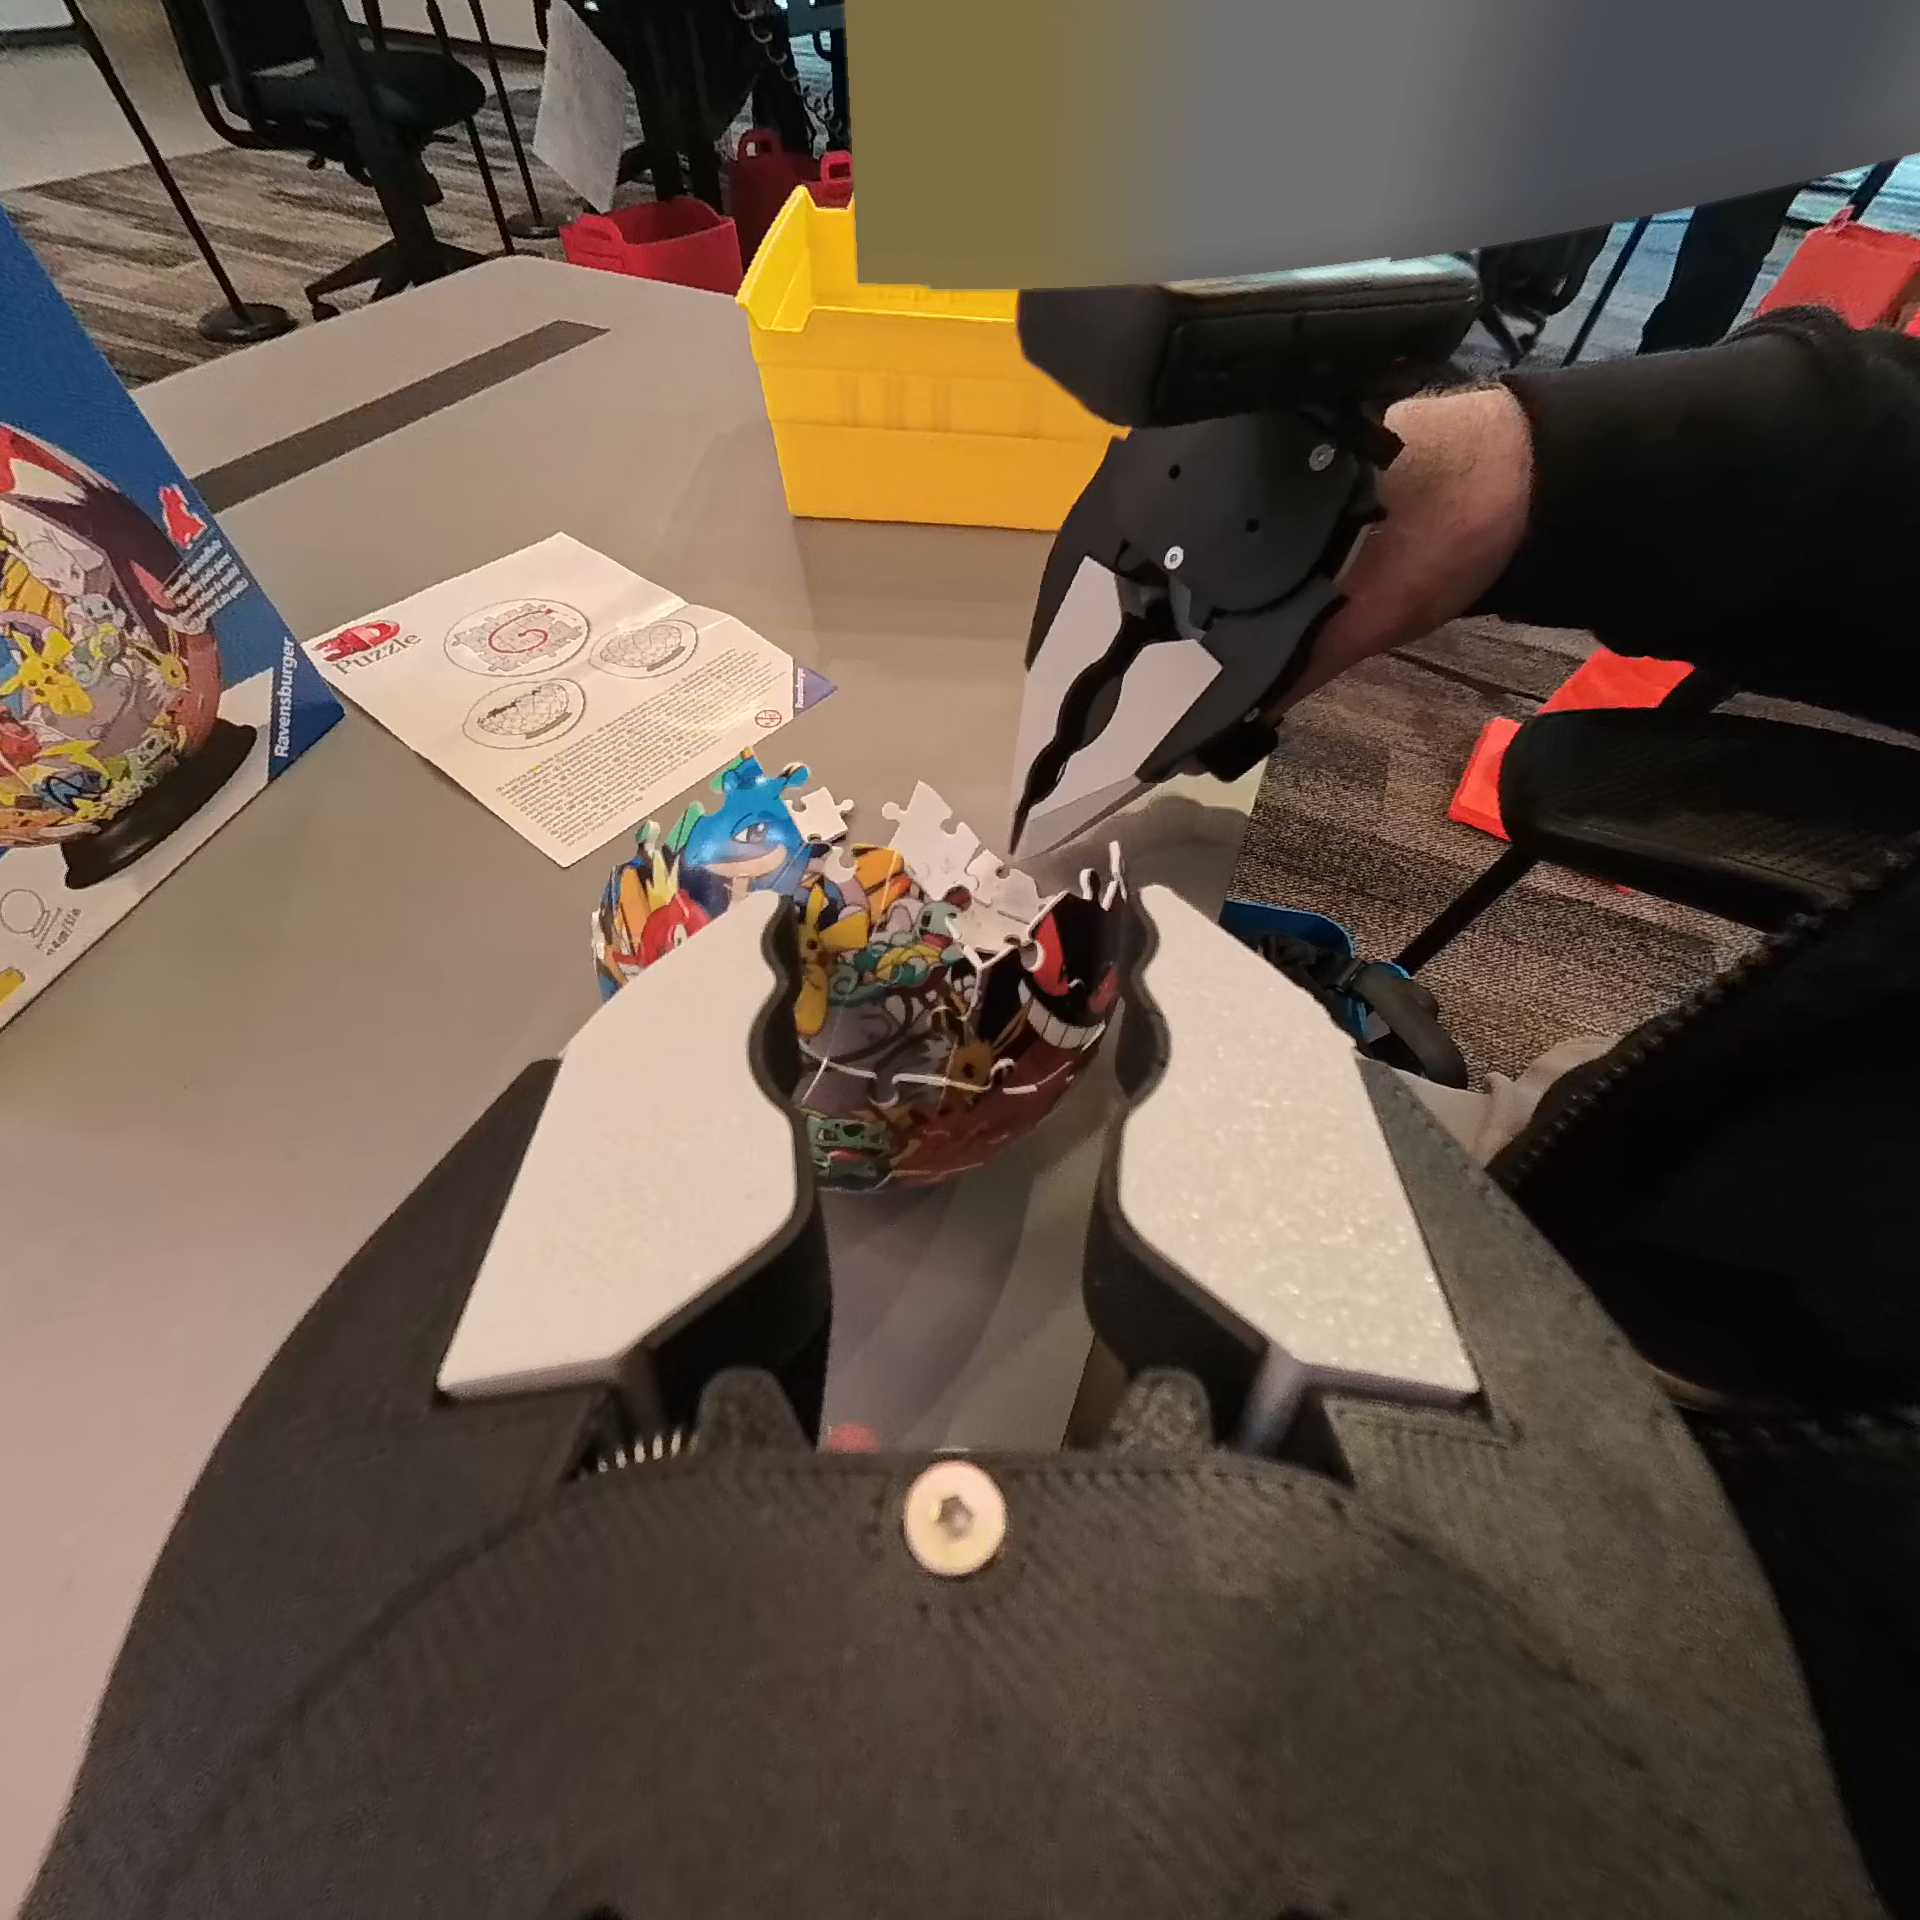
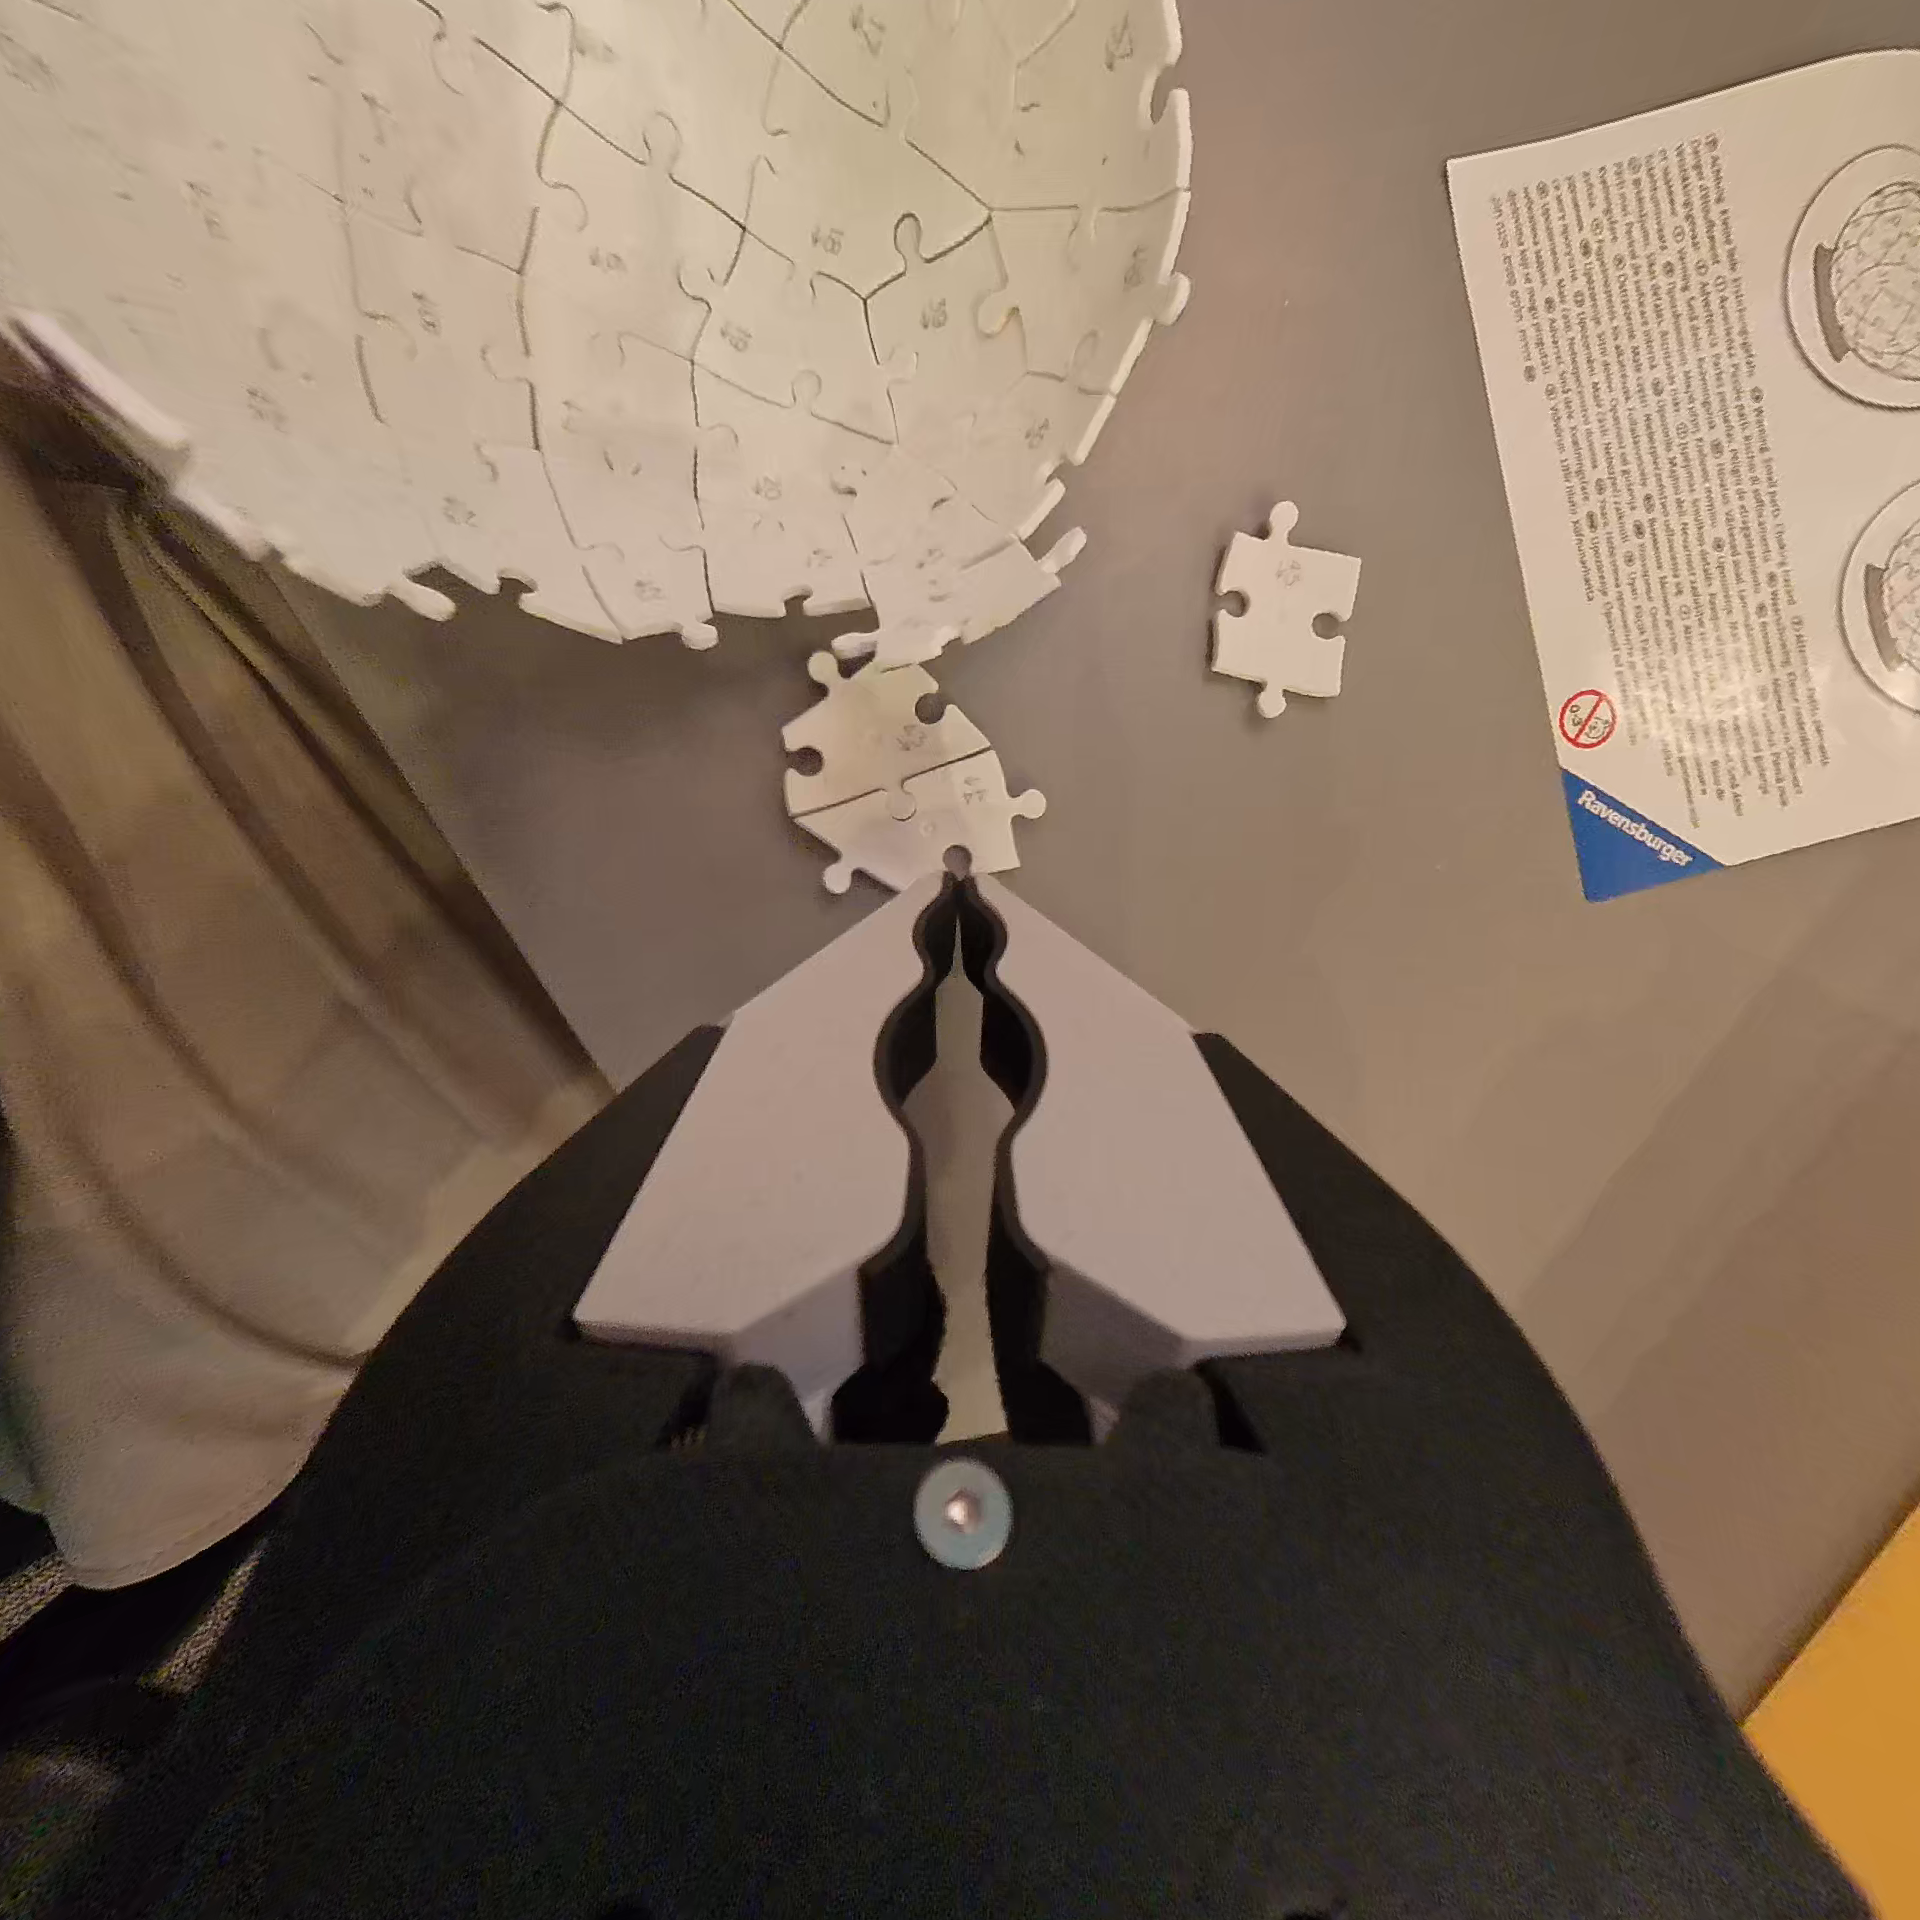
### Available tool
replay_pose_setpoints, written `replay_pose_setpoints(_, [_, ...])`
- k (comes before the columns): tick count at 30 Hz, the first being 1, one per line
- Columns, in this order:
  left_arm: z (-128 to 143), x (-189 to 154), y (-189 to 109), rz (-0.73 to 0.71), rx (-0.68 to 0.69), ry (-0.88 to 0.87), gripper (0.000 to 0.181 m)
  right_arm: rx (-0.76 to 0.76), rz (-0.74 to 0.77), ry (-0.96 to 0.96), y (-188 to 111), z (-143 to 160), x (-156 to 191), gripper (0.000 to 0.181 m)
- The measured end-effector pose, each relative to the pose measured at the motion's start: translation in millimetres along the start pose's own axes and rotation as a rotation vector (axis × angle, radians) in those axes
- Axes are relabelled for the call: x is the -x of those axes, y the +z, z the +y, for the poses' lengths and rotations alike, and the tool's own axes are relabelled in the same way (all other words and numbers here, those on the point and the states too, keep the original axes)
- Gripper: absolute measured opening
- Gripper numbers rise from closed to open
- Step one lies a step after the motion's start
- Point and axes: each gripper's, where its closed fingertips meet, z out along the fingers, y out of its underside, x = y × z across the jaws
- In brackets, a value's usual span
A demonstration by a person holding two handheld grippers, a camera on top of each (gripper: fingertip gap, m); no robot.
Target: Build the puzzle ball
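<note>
Right gripper (image 2: pixel 957 881) pinches curved white joined pieces (image 2: pixel 899 774).

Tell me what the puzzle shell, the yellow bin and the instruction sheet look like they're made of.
Puzzle shell: likely rigid plastic, since the curved pieces hold a bowl shape; printed glossy outside, matte white inside. Yellow bin: moulded plastic, smooth with a slight sheen and a thick rim. Instruction sheet: thin printed paper, with visible fold creases.

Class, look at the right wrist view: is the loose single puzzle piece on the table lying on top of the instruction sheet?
No. The loose piece lies on the bare grey table, apart from the instruction sheet.
</note>
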Motion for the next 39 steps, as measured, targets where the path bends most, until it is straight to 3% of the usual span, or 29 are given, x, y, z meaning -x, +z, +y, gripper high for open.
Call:
replay_pose_setpoints(33, [-4.4,-0.1,10.7,-0.019,0.003,0.012,0.059,-0.001,-0.094,-0.062,-0.1,4.8,17.9,0.000])
replay_pose_setpoints(39, [-5.2,0.8,12.3,-0.025,0.003,0.013,0.059,-0.067,-0.082,-0.032,-14.8,-8.0,10.7,0.000])
